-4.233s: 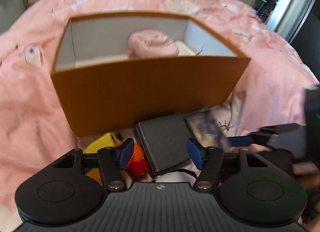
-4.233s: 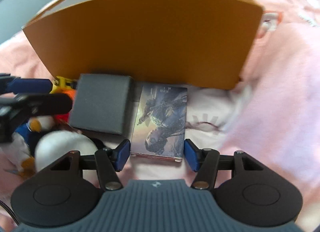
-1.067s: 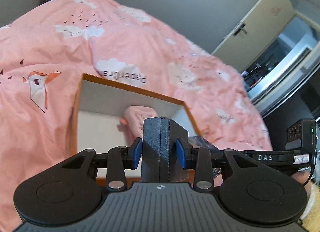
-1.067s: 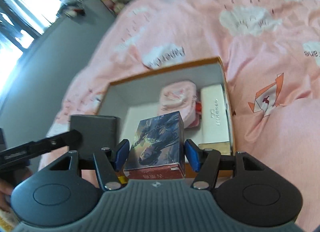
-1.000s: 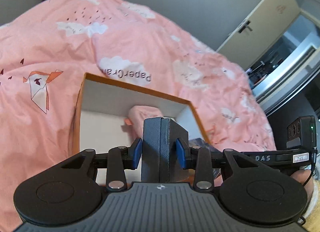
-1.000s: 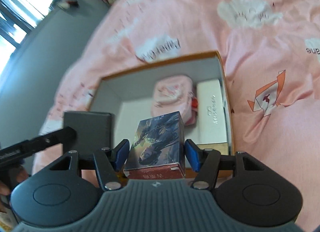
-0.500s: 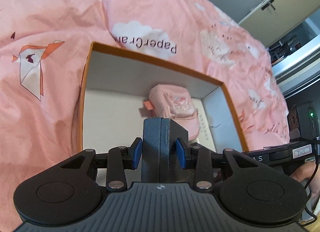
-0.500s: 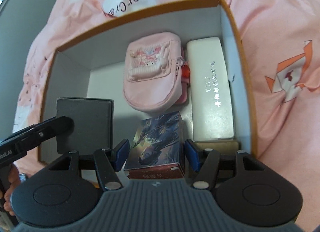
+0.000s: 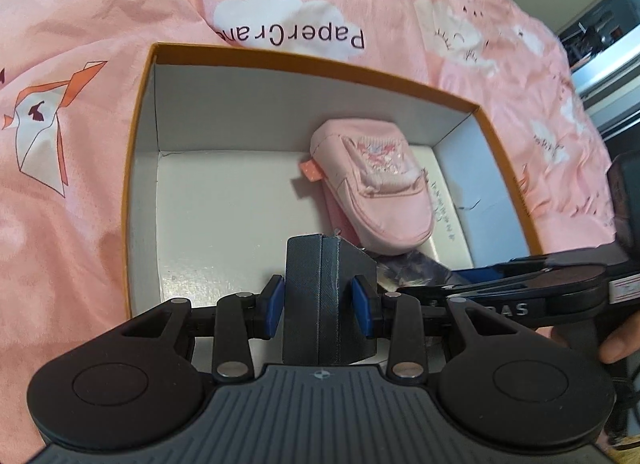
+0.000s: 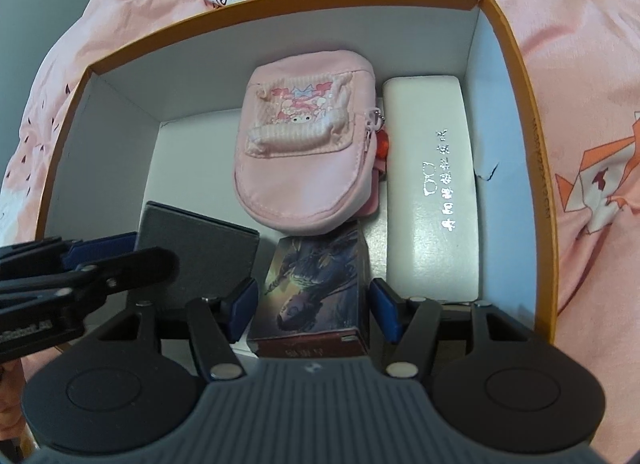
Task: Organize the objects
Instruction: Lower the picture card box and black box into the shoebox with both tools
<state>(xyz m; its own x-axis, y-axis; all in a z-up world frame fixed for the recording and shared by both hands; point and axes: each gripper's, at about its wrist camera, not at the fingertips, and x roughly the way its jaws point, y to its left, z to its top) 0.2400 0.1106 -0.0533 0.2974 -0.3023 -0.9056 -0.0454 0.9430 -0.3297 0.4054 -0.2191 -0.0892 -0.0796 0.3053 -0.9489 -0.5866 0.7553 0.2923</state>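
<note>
A home bedroom: pink cloud-print duvet [image 9: 100,224] (lettered "PaperCrane") spread beneath an orange box [image 9: 496,144].

Both wrist cameras look steeply down from close above into the orange box [image 9: 136,152] [image 10: 516,76]. The left camera sits left, the right sits right. Both share its pink pouch [image 9: 376,180] [image 10: 304,148].

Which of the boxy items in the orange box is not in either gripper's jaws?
The white case, lying flat along the orange box's right wall. The dark grey box and the illustrated box sit between jaws.
</note>
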